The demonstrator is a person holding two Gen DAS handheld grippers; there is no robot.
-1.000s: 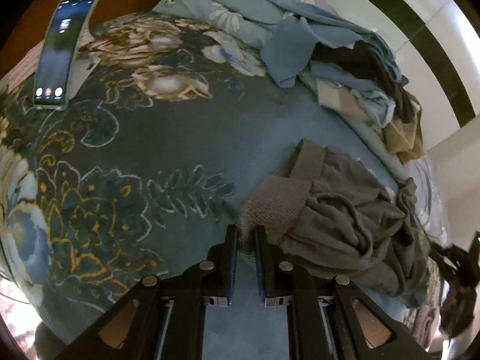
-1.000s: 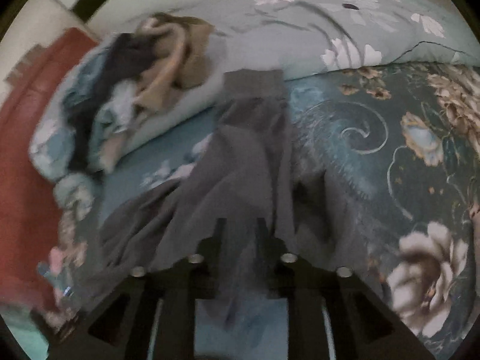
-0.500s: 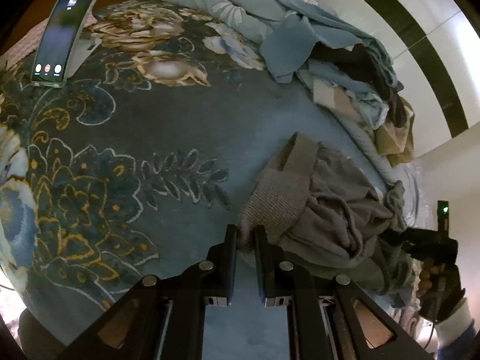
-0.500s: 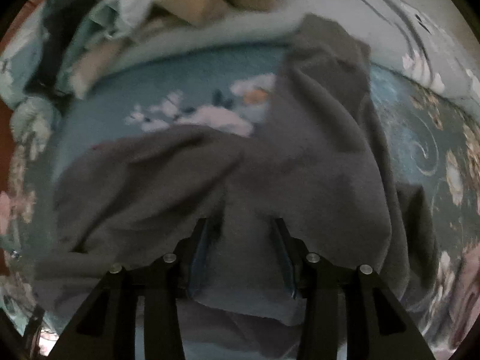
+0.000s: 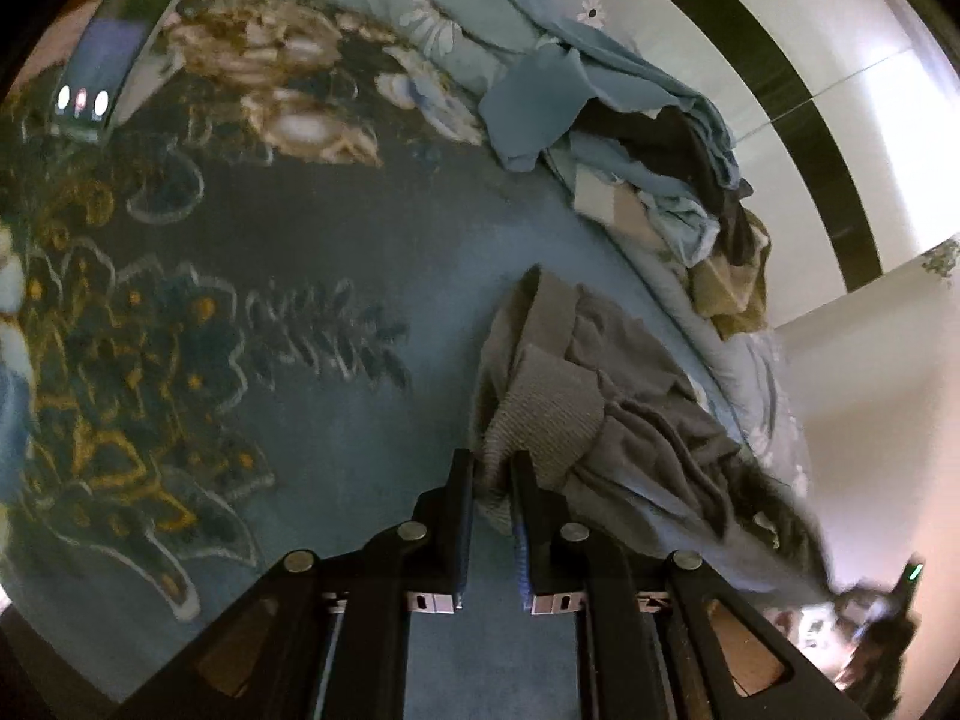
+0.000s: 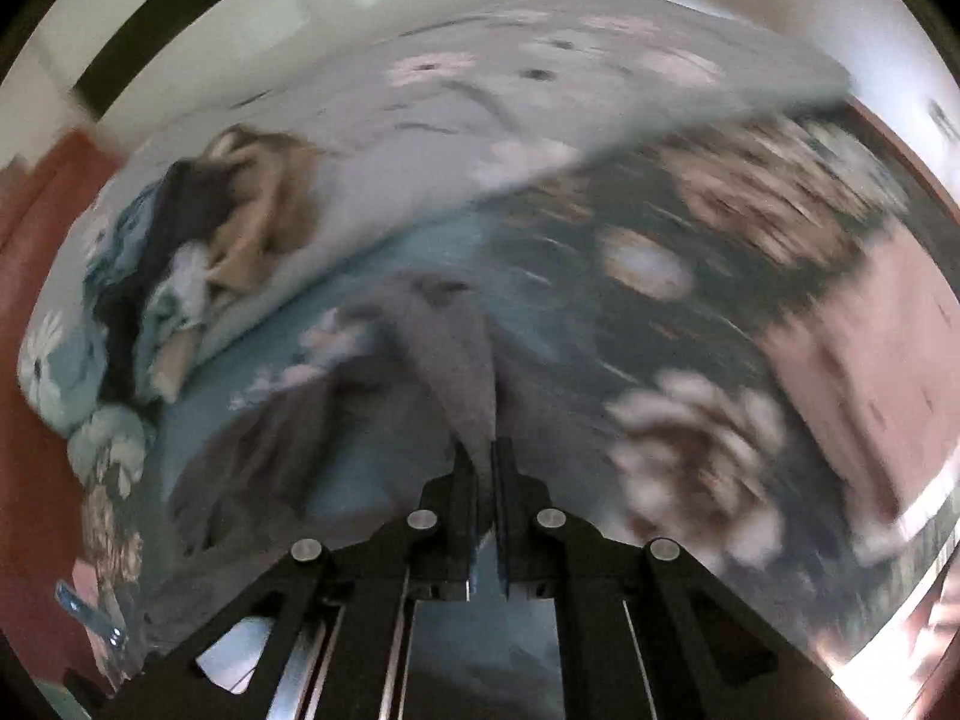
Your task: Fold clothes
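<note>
A grey garment [image 5: 654, 438] lies crumpled on the dark floral bedspread [image 5: 288, 276]. My left gripper [image 5: 492, 471] pinches its ribbed hem [image 5: 540, 420] at the near left corner; the jaws are easing open slightly, with the cloth still between the pads. In the right wrist view the same grey garment [image 6: 450, 360] rises in a taut fold into my right gripper [image 6: 486, 456], which is shut on it. The rest of the fabric trails down to the left [image 6: 258, 462]. This view is motion-blurred.
A pile of mixed clothes [image 5: 666, 162] sits on a pale blue floral quilt [image 6: 480, 114] at the far side, also seen as the pile [image 6: 198, 246]. A lit phone [image 5: 114, 54] stands propped at the far left. A white wall with a black stripe [image 5: 780, 90] lies beyond.
My right gripper closed on the grey cloth and swung up and away, pulling a fold taut. The left gripper kept its pinch on the hem and shifted only a little.
</note>
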